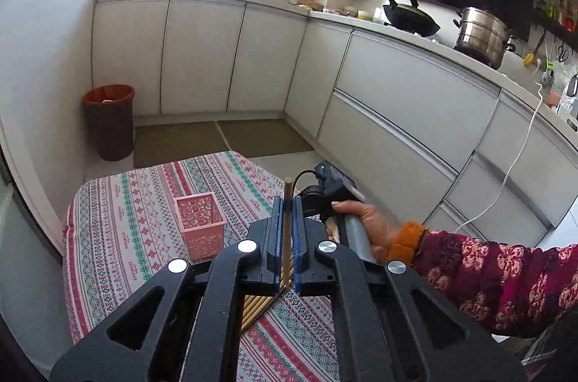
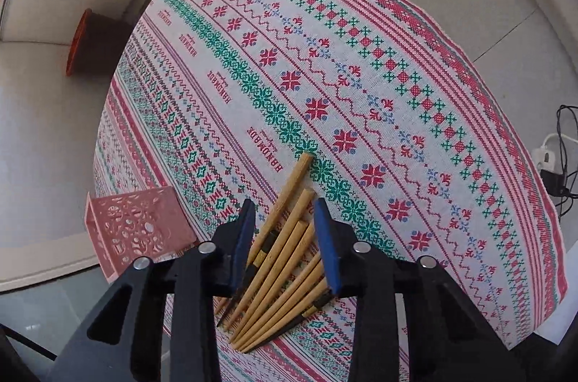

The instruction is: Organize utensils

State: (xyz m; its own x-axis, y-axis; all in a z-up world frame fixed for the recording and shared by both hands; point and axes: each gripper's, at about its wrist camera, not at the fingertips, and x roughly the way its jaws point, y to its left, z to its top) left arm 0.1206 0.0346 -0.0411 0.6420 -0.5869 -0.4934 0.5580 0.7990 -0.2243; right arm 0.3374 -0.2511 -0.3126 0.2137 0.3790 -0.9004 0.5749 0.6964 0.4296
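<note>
My left gripper point(image 1: 288, 201) is shut on a single wooden chopstick point(image 1: 287, 187), which stands upright between the blue pads above the table. Beyond it to the left, a pink perforated holder point(image 1: 200, 219) sits on the patterned tablecloth point(image 1: 144, 201). The right wrist view shows my right gripper point(image 2: 283, 205) pointing steeply down over a fanned pile of several wooden chopsticks point(image 2: 281, 259). Its jaws are apart and straddle a few of them, which lie flat on the cloth. The pink holder point(image 2: 137, 230) is at the left of that view, near the table's edge.
A person's hand point(image 1: 365, 223) in a floral sleeve holds the right gripper's handle beside my left gripper. A brown bin with a red liner point(image 1: 108, 122) stands on the floor by white cabinets point(image 1: 202, 57). A wok and a steel pot sit on the counter.
</note>
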